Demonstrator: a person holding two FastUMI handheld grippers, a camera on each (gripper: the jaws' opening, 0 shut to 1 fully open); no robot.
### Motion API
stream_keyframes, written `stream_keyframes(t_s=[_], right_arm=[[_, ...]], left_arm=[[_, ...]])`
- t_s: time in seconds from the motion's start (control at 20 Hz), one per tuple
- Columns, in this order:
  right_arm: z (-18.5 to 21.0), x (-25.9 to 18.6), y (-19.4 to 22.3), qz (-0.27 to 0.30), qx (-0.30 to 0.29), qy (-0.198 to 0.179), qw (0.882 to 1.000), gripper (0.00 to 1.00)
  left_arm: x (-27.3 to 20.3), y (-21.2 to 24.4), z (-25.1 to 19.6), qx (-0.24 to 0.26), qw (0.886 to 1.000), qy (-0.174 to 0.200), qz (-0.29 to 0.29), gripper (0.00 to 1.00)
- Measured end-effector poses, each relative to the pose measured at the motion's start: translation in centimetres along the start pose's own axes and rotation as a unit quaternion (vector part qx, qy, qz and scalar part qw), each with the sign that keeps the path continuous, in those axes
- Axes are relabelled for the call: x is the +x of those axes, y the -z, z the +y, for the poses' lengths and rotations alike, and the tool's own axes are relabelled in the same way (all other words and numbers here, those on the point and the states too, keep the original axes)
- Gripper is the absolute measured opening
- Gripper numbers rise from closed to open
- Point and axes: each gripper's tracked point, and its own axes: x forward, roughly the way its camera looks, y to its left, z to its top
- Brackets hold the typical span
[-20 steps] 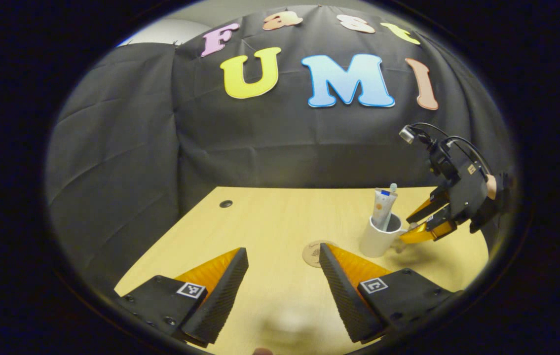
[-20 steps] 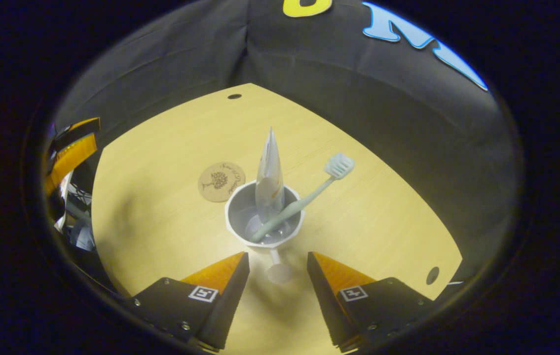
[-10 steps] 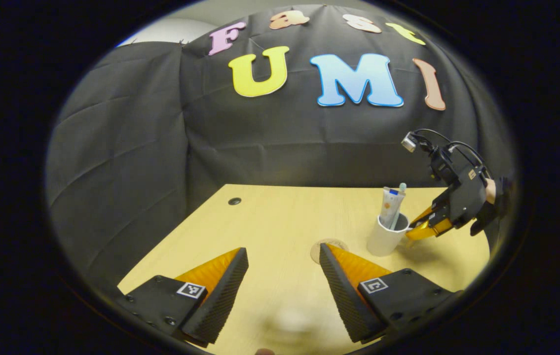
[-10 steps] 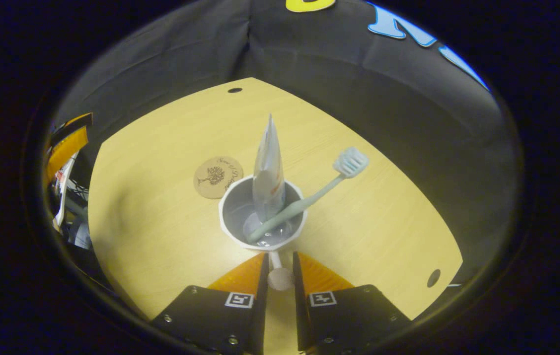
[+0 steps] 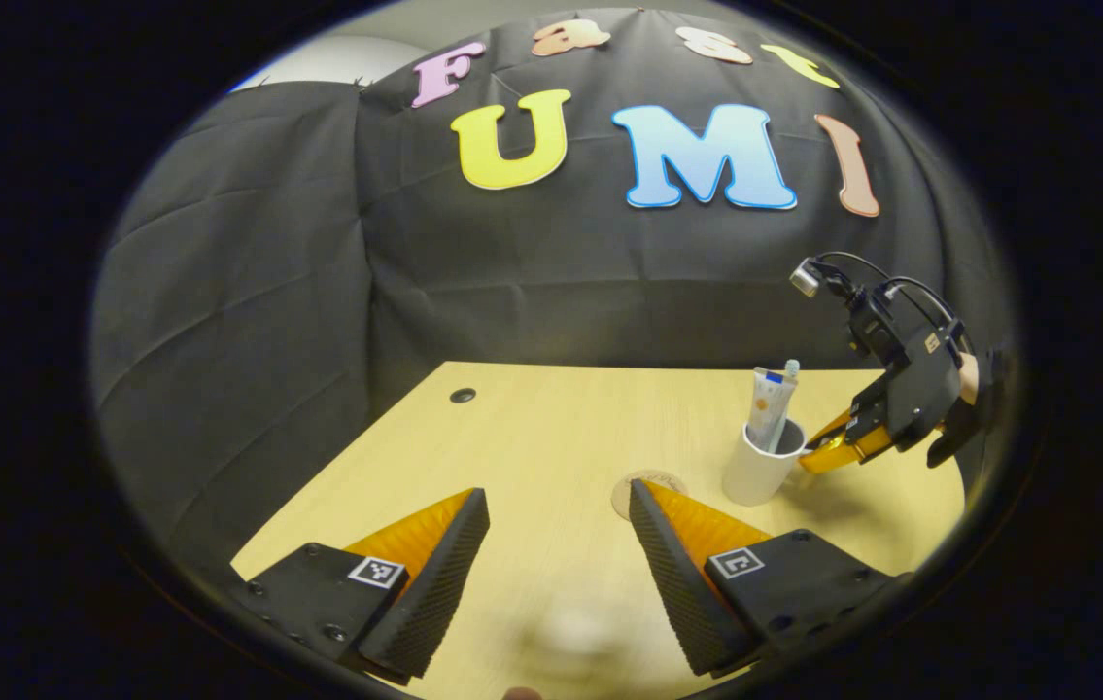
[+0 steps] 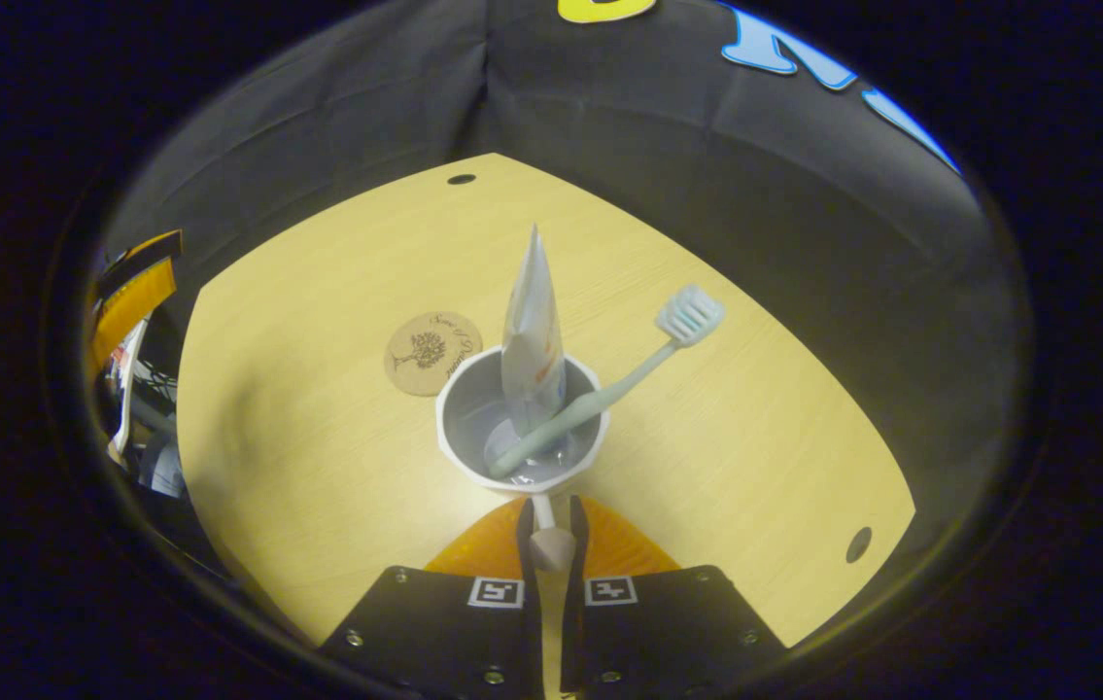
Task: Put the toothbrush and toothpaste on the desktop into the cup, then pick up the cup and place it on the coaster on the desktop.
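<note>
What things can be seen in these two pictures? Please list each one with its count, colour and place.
cup: one, white, on the desk beside the coaster, not on it; its handle sits between the right gripper's fingers
toothpaste: one, pale tube, standing in the cup
toothbrush: one, light green, leaning in the cup, head up
coaster: one, brown, round, on the desk just beyond the cup
desk: one, light wood, with round holes near its corners
booth wall: one, black cloth, behind the desk
right gripper: one, fingers closed on the cup handle
left gripper: one, fingers apart, above the desk
hand: one, partly seen, holding the right gripper
</note>
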Motion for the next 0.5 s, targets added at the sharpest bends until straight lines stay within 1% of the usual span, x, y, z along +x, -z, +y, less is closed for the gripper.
stream_keyframes(t_s=[0.3,0.5], right_arm=[[0.1,-0.4,-0.5,-0.007,-0.003,0.001,1.0,0.08],[0.7,-0.4,-1.6,-0.022,0.012,-0.001,1.0,0.08]], left_arm=[[0.0,0.3,0.6,-0.005,1.0,-0.002,0.001,0.98],[0.2,0.6,0.8,-0.003,1.0,-0.003,0.001,0.98]])
